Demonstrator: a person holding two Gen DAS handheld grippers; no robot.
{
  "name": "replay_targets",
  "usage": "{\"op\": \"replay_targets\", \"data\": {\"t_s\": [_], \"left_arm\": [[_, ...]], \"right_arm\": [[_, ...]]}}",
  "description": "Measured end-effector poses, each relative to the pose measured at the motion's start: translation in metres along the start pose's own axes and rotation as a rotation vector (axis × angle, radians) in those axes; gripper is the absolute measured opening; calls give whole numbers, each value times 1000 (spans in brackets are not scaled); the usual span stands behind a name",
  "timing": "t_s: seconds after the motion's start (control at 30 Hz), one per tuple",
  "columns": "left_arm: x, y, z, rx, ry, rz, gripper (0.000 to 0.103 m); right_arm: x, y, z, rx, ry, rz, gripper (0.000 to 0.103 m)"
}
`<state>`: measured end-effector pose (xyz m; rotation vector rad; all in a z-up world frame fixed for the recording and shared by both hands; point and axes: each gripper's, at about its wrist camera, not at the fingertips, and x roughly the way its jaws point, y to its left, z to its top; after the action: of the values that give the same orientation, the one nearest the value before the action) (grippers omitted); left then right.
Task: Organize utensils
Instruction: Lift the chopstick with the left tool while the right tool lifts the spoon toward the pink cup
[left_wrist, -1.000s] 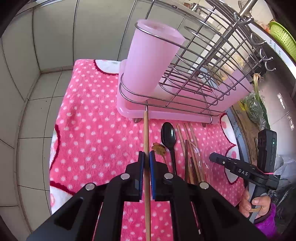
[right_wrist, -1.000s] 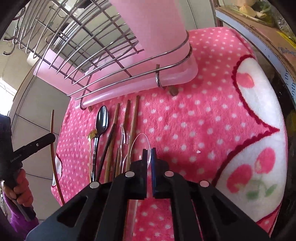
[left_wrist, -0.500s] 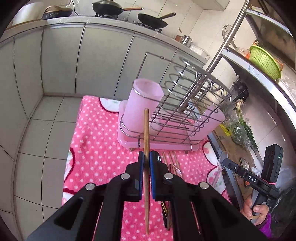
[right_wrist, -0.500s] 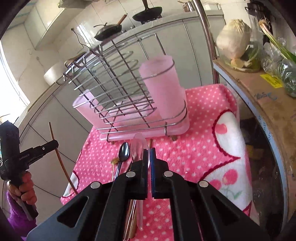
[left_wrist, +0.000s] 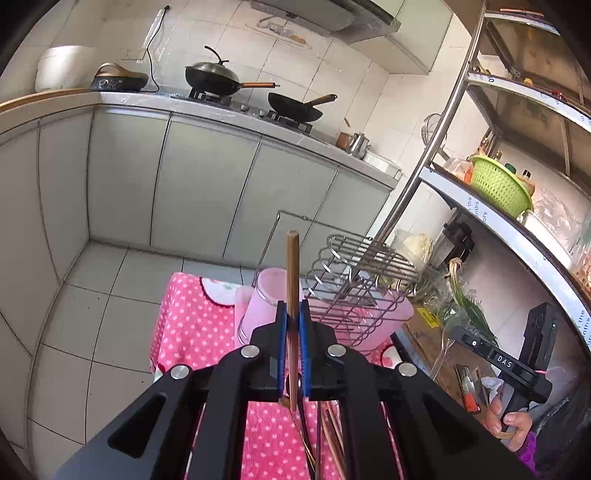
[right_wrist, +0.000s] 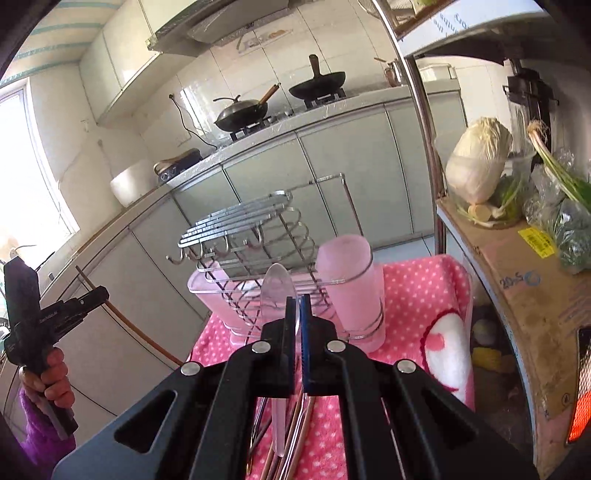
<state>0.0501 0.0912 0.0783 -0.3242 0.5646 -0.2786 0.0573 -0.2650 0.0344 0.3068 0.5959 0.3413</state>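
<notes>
My left gripper (left_wrist: 291, 314) is shut on a brown wooden chopstick (left_wrist: 292, 273) that stands upright above the pink utensil cup (left_wrist: 264, 295). My right gripper (right_wrist: 295, 306) is shut on a clear plastic spoon (right_wrist: 276, 291), bowl up, held in front of the wire dish rack (right_wrist: 255, 236) and left of the pink utensil cup (right_wrist: 349, 284). Several chopsticks and spoons (right_wrist: 284, 446) lie on the pink dotted cloth (right_wrist: 417, 291) below. The right gripper also shows in the left wrist view (left_wrist: 465, 336), and the left gripper in the right wrist view (right_wrist: 99, 293).
The rack stands in a pink drip tray (left_wrist: 388, 317) on the cloth. A metal shelf (left_wrist: 491, 225) with a green basket (left_wrist: 498, 190) and vegetables stands at the right. Kitchen cabinets (left_wrist: 207, 192) and a stove with woks (left_wrist: 218, 77) are behind. The floor is tiled.
Both grippers have risen and tilted up, lifting the chopstick and the clear spoon off the cloth. The rack and cup now lie lower and farther off in both views.
</notes>
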Motion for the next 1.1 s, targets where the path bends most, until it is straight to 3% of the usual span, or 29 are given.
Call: {"op": "replay_targets", "data": {"t_s": [0.33, 0.53, 0.63, 0.77, 1.1], "left_arm": [[-30, -29, 77, 67, -157, 14, 6], [-14, -37, 111, 88, -202, 37, 6], [6, -34, 117, 96, -194, 59, 6], [40, -25, 113, 90, -122, 72, 6], [119, -4, 84, 70, 113, 79, 6]], "right_arm": [[-29, 11, 88, -50, -251, -40, 3], [-15, 13, 118, -99, -357, -129, 3], [6, 10, 120, -130, -353, -172, 3], [40, -4, 113, -122, -305, -208, 3], [97, -41, 94, -17, -78, -191, 3]]}}
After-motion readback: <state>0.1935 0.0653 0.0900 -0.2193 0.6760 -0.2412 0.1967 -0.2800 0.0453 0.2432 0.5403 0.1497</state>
